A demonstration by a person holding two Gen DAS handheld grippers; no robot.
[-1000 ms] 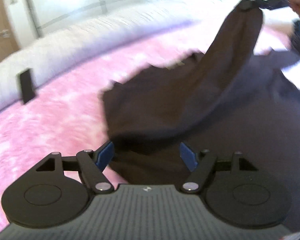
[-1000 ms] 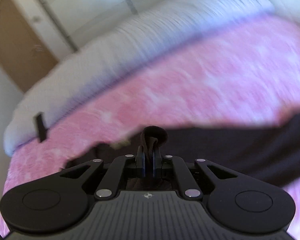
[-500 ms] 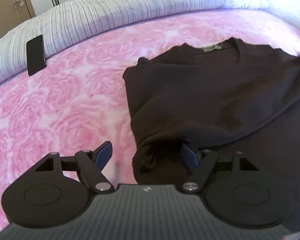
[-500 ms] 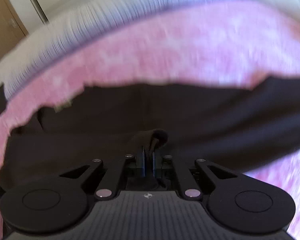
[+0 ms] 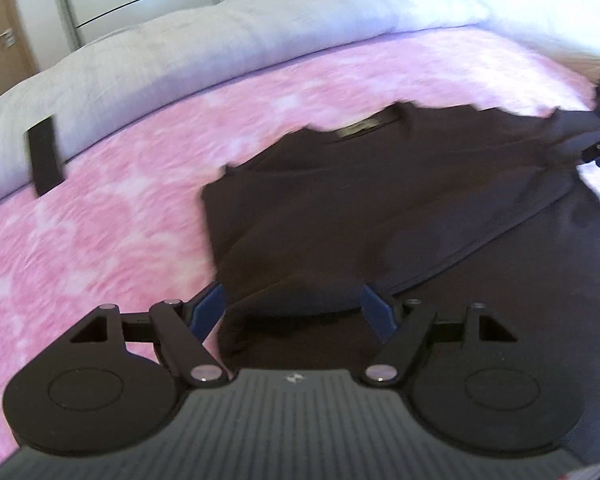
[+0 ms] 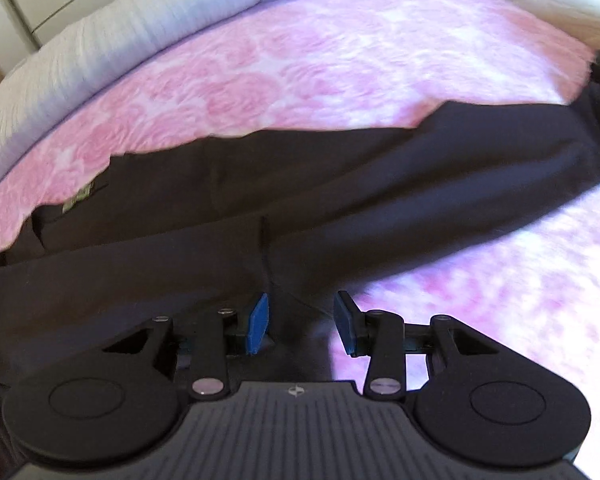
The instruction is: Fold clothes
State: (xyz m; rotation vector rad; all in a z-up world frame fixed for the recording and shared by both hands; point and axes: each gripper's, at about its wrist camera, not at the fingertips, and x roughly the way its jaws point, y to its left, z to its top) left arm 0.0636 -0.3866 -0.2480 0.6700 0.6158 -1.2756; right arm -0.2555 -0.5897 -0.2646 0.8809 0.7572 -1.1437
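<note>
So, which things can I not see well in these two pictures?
- Dark shirt: its lower part is hidden behind the left tool and cut off by the bottom edge, left wrist view.
- Neck label: too blurred to read, right wrist view.
- Right tool: open; any contact with the cloth is unclear.

Dark shirt [image 5: 380, 208] matt soft cloth; pink bedspread [image 5: 100, 220] plush, rose-embossed; gripper fingers [image 6: 259, 324] blue plastic.

Bright daylight, highlights blown out at upper right; motion blur throughout, fisheye bending at edges, dark fabric detail lost.
</note>
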